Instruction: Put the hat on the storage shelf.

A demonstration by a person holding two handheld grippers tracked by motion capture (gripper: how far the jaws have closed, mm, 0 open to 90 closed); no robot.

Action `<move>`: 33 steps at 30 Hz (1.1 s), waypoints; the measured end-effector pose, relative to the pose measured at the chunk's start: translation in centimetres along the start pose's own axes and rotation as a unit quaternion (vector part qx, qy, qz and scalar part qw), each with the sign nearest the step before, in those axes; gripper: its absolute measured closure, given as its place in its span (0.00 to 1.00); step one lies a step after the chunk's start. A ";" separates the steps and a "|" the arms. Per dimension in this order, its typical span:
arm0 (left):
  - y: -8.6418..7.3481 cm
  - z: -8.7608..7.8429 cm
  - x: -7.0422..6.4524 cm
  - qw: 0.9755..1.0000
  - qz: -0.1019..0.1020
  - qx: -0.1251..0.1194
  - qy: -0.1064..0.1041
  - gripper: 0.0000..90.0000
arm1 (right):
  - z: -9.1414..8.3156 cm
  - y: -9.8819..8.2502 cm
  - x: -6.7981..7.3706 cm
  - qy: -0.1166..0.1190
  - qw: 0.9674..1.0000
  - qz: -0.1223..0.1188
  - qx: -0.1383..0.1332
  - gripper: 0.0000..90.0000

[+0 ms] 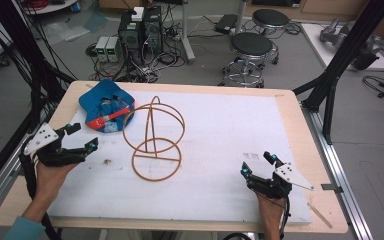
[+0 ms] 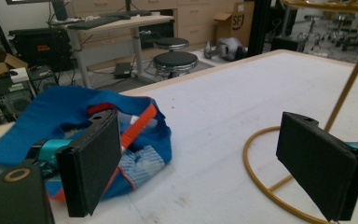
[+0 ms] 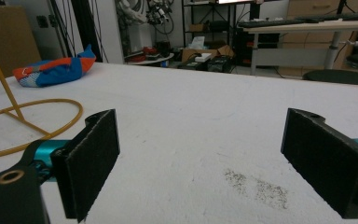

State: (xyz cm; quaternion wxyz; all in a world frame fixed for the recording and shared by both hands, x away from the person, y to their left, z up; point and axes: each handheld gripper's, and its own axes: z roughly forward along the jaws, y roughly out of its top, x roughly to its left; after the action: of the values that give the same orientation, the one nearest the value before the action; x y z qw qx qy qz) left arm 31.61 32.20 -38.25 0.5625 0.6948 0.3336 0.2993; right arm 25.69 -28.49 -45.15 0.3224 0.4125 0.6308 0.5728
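Note:
A crumpled blue cloth with orange trim (image 1: 106, 106) lies at the table's back left; it is also in the left gripper view (image 2: 79, 126) and far off in the right gripper view (image 3: 53, 71). A yellow wire frame of rings (image 1: 153, 137) stands mid-table, its base ring in the left gripper view (image 2: 265, 182) and the right gripper view (image 3: 32, 126). My left gripper (image 1: 82, 137) is open, just left of the frame and in front of the cloth, holding nothing. My right gripper (image 1: 257, 164) is open over bare white mat at the front right.
A white mat (image 1: 220, 135) covers the wooden table (image 1: 300, 130). A dark smudge (image 3: 256, 186) marks the mat ahead of the right gripper. Two black stools (image 1: 252, 50), computer boxes (image 1: 140, 30) and cables stand on the floor beyond the far edge. Black frame posts (image 1: 340, 65) flank the table.

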 end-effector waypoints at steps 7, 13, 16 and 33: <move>2.5 1.8 1.6 0.999 0.031 0.022 -0.030 0.16 | 0.0 0.0 0.1 -0.001 1.000 0.000 -0.001 0.12; 4.0 4.0 3.4 0.997 0.029 0.052 -0.045 0.16 | 0.0 0.0 0.0 0.000 1.000 0.000 -0.001 0.12; 4.7 5.2 4.2 0.996 0.031 0.075 -0.044 0.16 | 0.0 0.0 0.1 0.000 1.000 0.002 0.000 0.12; 5.2 9.8 7.9 0.982 0.054 0.177 -0.042 0.18 | -0.1 0.0 0.0 0.000 1.000 0.006 -0.003 0.12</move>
State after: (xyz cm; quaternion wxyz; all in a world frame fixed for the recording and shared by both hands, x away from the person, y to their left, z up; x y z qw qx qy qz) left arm 44.73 32.04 -34.70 0.4269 0.8124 0.3193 0.2363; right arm 25.58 -28.51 -45.17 0.3199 0.4154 0.6267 0.5765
